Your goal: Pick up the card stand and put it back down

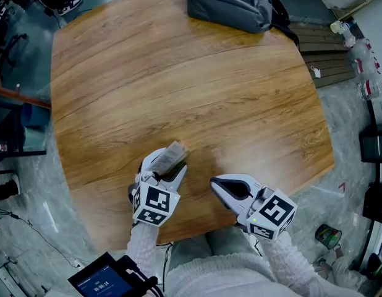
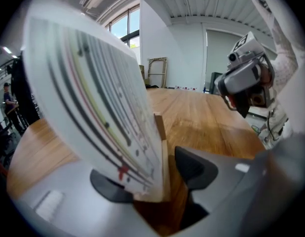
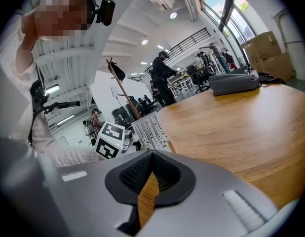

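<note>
Card stand (image 1: 174,153) between parted left fingers (image 2: 194,169), right fingers (image 3: 130,177) pressed together — backpack (image 1: 231,2) at far table (image 1: 178,73) edge

Card stand (image 1: 174,151) on table (image 1: 240,104) near front edge, inside left tongs (image 1: 168,165), right tongs (image 1: 214,184) beside, bag (image 1: 231,5) far behind

Counter (image 1: 178,85): one broad wooden top with rounded corners, warm brown, the grain running across it in long bands.
Surface: smooth, with a soft sheen near the middle.
Far edge: a grey bag (image 1: 231,5) lies slumped on the wood, a dark strap trailing off its right side.
Near edge: the card stand (image 1: 172,153), a small wooden base with a white printed card slotted in it. The base seems to rest on the wood, though the contact itself is not plain.
Bag and stand: well apart, at opposite edges.
Under the counter: grey floor (image 1: 348,113).
</note>
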The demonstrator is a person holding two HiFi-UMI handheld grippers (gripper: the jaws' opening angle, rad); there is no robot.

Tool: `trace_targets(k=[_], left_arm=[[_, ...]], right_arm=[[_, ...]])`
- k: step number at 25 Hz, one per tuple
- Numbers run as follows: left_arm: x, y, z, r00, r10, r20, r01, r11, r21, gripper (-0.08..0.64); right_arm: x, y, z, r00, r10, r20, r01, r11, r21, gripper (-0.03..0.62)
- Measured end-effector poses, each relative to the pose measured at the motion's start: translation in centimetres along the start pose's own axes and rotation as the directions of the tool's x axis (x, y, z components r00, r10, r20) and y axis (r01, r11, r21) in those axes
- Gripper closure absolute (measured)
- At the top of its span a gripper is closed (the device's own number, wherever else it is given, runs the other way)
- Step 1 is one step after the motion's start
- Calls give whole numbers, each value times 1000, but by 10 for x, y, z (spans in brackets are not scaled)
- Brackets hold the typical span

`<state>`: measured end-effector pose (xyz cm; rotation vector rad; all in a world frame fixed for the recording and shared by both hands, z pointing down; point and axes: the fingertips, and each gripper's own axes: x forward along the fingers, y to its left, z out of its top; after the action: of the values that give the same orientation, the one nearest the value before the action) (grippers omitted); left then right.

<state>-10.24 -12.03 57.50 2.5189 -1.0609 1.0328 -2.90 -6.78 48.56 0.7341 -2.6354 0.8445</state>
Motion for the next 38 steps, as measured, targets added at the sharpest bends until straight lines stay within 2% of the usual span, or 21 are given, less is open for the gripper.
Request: trace_targets(k=[4, 9, 14, 17, 20, 23, 26, 29, 32, 35, 38], left_arm=[[-12, 6, -2, 999, 38, 6, -38, 999, -23, 301], [-36, 3, -2, 999, 53, 3, -53, 993, -106, 282], [-68, -11, -3, 998, 67, -12, -68, 994, -84, 282], [-90, -15, 3, 996, 90, 7, -89, 992, -90, 282], [-110, -20, 20, 991, 113, 68, -106, 989, -105, 314], [-128, -28, 41, 983, 121, 137, -110, 991, -81, 384], [-140, -34, 57, 975, 125, 182, -114, 991, -68, 425], [-149, -43, 70, 965, 116, 237, -97, 991, -90, 501], [-156, -52, 80, 953, 105, 284, -76, 991, -113, 551], [-161, -61, 85, 949, 90, 303, -57, 991, -118, 551], [-161, -59, 84, 945, 109, 307, -62, 985, -158, 552]], right_arm=[[-6, 2, 5, 1000, 13, -7, -14, 999, -30, 595], [-15, 7, 20, 1000, 5, -1, -5, 997, -74, 595], [-21, 26, 28, 1000, 24, -12, -25, 989, -143, 595], [-23, 38, 34, 999, 37, -4, -37, 983, -182, 595], [-25, 48, 41, 999, 46, 5, -44, 977, -210, 595], [-21, 56, 47, 999, 49, 15, -45, 976, -212, 595], [-12, 65, 54, 998, 50, 26, -43, 969, -242, 595], [-10, 69, 56, 999, 35, 14, -30, 955, -294, 595], [-10, 72, 54, 999, 42, 10, -37, 955, -295, 595], [-9, 78, 52, 998, 57, 12, -51, 954, -294, 595], [-8, 82, 51, 998, 64, 6, -59, 948, -313, 595]])
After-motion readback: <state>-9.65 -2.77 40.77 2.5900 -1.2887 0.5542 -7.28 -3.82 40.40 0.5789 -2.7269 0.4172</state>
